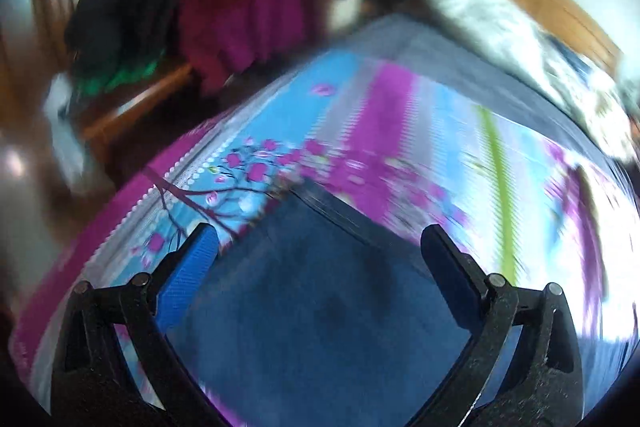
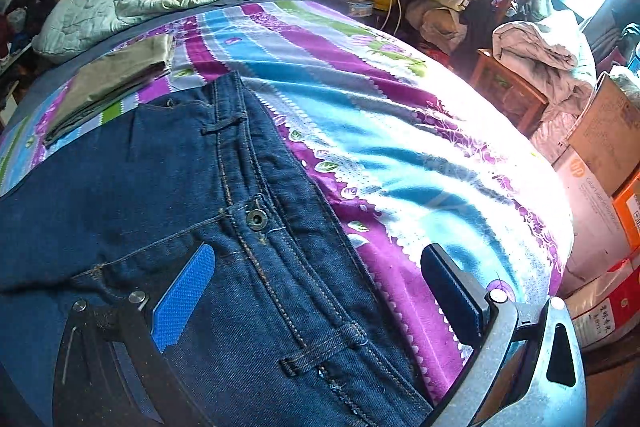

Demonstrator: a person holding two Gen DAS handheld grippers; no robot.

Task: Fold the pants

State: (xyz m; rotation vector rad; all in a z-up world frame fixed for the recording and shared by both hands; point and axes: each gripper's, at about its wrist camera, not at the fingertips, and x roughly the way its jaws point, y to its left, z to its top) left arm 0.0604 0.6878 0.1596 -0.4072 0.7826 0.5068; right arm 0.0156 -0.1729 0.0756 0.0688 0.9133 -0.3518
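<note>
Dark blue jeans (image 1: 320,291) fill the space under my left gripper (image 1: 320,243), whose jaws are spread wide with nothing between them; this view is blurred. Moving right, my right gripper (image 2: 320,263) is equally wide apart and empty, poised over the jeans' waistband (image 2: 256,219), spread flat on the striped bedsheet (image 2: 400,131). Folded khaki pants (image 2: 108,83) lie beyond, near the pillows.

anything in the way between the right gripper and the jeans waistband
Nothing visible. The right gripper is open directly over the jeans, with the waistband running up between its fingers. The folded khaki garment lies farther up the bed, beyond the jeans, clear of the grasp.
</note>
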